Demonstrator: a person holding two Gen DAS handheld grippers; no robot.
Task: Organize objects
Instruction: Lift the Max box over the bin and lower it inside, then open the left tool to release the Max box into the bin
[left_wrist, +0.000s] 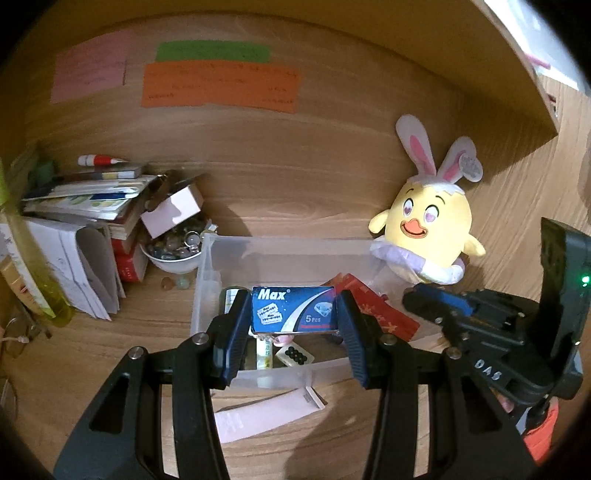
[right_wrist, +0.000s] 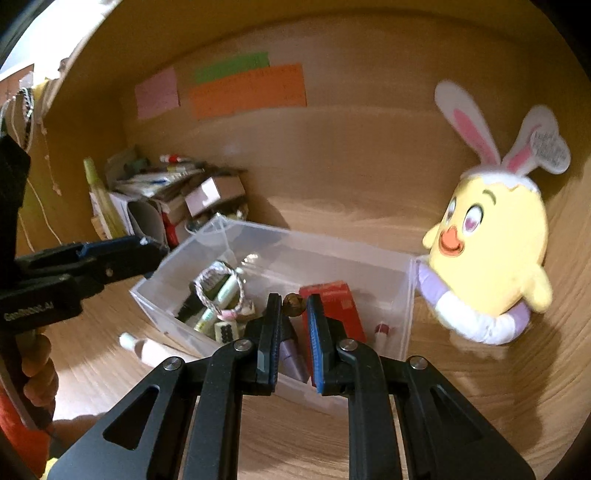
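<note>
My left gripper (left_wrist: 293, 301) is shut on a blue "Max" razor-blade box (left_wrist: 293, 314) and holds it just above a clear plastic bin (left_wrist: 280, 244). In the right wrist view my right gripper (right_wrist: 293, 301) is shut on a small brown bead (right_wrist: 293, 305), also over the clear bin (right_wrist: 404, 295). Inside the bin lie a red box (right_wrist: 334, 308), a braided bracelet (right_wrist: 218, 284), a die (right_wrist: 226, 329) and some small tubes. Each gripper shows in the other's view: the right gripper (left_wrist: 421, 301) at the bin's right side, the left gripper (right_wrist: 153, 251) at its left corner.
A yellow chick plush with bunny ears (left_wrist: 428, 218) leans at the bin's right end. A pile of books and papers (left_wrist: 81, 206), a pink box (left_wrist: 171, 212) and a white bowl of beads (left_wrist: 173, 254) crowd the left. A pink packet (left_wrist: 266, 413) lies before the bin. Coloured notes (left_wrist: 221, 85) hang on the back panel.
</note>
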